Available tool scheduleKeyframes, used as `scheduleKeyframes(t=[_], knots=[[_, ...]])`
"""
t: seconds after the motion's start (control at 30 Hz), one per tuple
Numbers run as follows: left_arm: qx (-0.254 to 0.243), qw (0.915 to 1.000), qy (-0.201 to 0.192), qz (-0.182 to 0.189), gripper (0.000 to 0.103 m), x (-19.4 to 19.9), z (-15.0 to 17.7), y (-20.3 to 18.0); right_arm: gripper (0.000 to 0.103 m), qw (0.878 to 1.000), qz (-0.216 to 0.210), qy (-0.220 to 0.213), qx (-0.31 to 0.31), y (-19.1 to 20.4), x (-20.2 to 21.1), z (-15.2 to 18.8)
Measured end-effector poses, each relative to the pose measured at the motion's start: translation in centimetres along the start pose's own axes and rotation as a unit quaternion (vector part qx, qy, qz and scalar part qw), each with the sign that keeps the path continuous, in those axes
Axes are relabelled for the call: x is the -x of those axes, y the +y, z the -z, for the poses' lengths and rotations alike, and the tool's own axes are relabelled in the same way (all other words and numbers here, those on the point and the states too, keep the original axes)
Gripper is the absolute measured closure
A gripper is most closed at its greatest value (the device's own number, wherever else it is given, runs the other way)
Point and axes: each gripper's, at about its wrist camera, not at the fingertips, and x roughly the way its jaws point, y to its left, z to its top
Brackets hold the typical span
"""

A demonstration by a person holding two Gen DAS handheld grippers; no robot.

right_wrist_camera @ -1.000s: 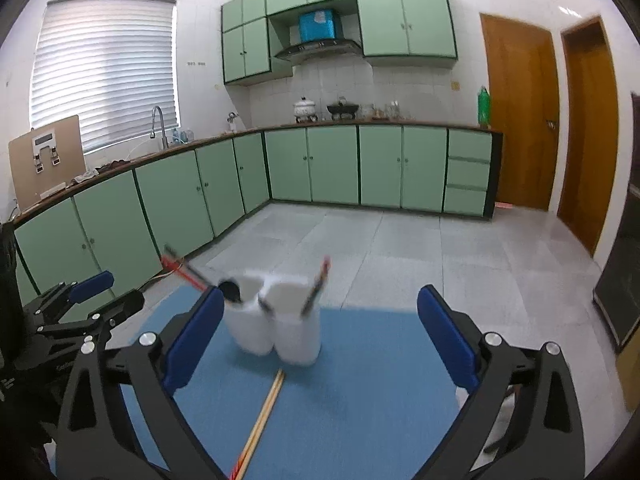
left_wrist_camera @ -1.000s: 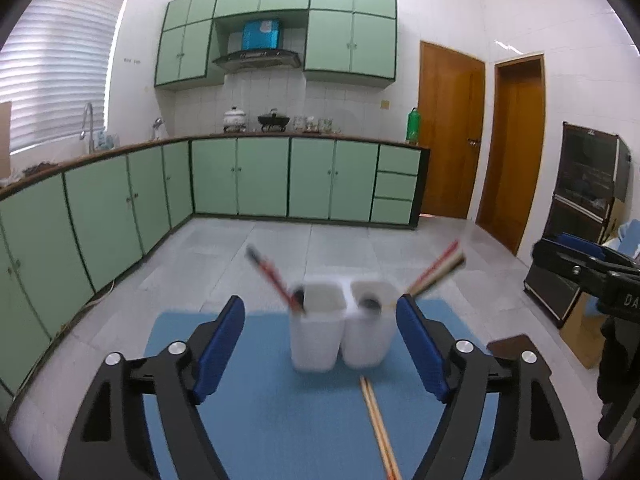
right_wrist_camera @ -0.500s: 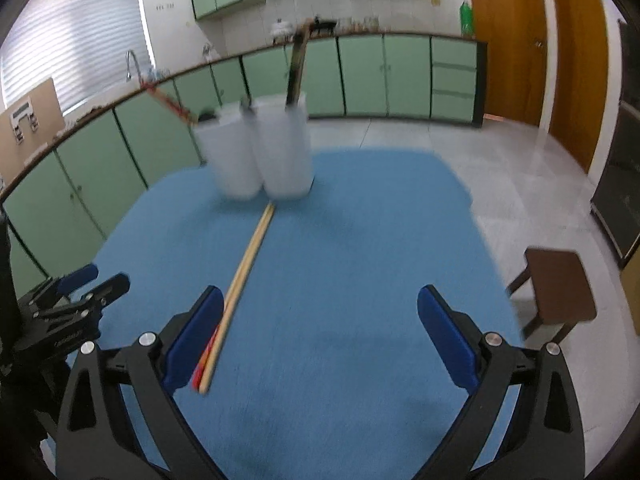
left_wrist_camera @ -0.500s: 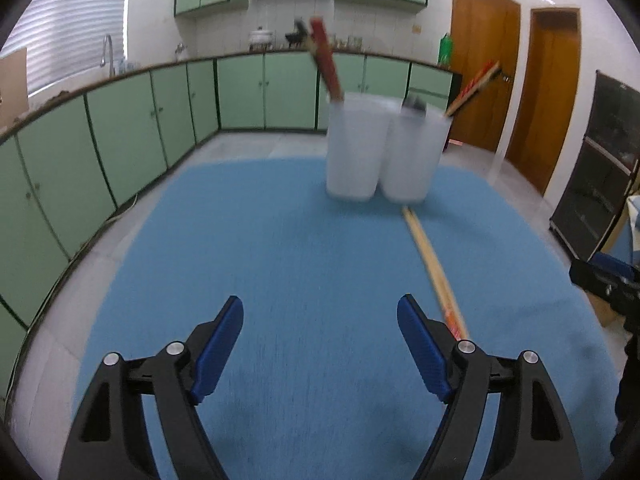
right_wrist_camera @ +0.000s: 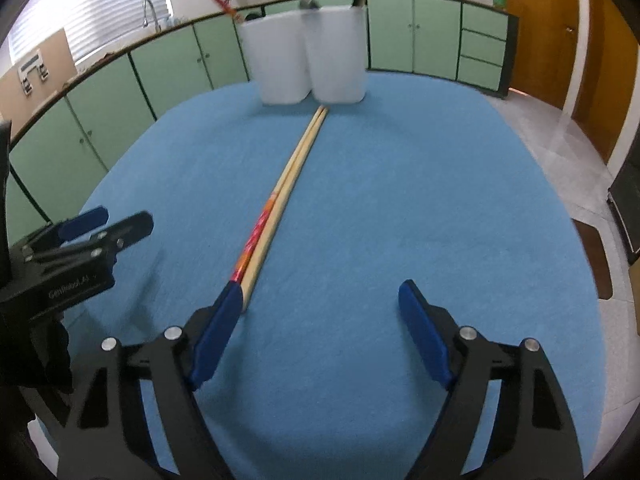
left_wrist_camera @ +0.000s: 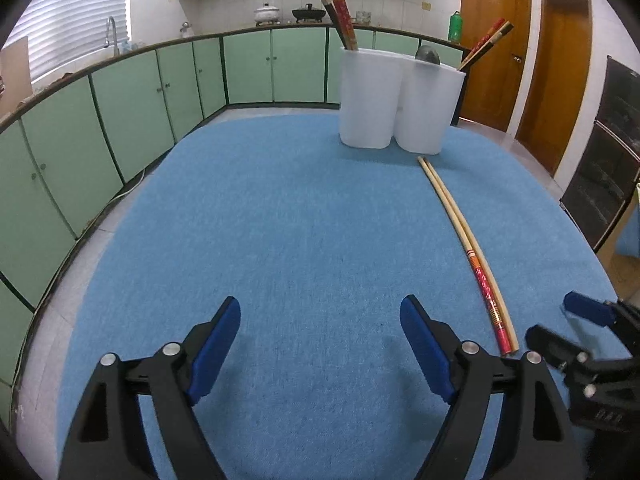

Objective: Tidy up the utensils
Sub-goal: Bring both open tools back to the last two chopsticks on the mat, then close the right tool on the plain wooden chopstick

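Only the right view shows the right hand-held gripper point(right_wrist_camera: 320, 300) closing, empty — left hand-held gripper point(left_wrist_camera: 320, 316) open.

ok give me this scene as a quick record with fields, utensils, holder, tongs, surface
surface: blue mat
holder: white two-cup holder at the far end, upright, chopsticks and a dark utensil in it
loose utensils: pair of chopsticks lying side by side on the mat, tips just short of the holder
left tongs: open, nothing between them
right tongs: closing, nothing between them, left pad at the chopsticks' near end; contact unclear
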Motion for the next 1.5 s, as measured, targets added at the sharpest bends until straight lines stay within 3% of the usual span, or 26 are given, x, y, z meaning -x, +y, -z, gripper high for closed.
scheduleKeyframes(t=[0.5,0.7,0.87,0.93,1.13,1.5], knots=[[-0.001,1.0,0.005,-0.004,0.022,-0.1,-0.1,0.0,0.032,0.998,0.05,0.003,0.026,0.6,-0.1,-0.1],[-0.003,1.0,0.006,-0.007,0.021,-0.2,-0.1,-0.2,0.053,1.0,0.01,0.0,0.014,0.3,0.1,0.1],[-0.005,0.9999,0.006,-0.009,0.021,-0.1,0.0,-0.3,0.089,1.0,0.0,-0.001,0.025,1.1,0.2,0.2],[-0.008,0.9999,0.007,-0.01,0.021,-0.1,0.1,-0.5,0.096,1.0,-0.007,-0.001,0.027,1.2,0.0,0.2],[-0.012,0.9999,0.005,0.0,0.021,0.3,0.3,-1.3,0.097,1.0,-0.009,-0.004,0.014,0.6,0.4,0.3],[-0.023,0.9986,0.017,0.044,0.022,0.6,0.9,-4.7,0.097,0.999,0.032,-0.01,-0.011,-3.3,1.0,0.5]])
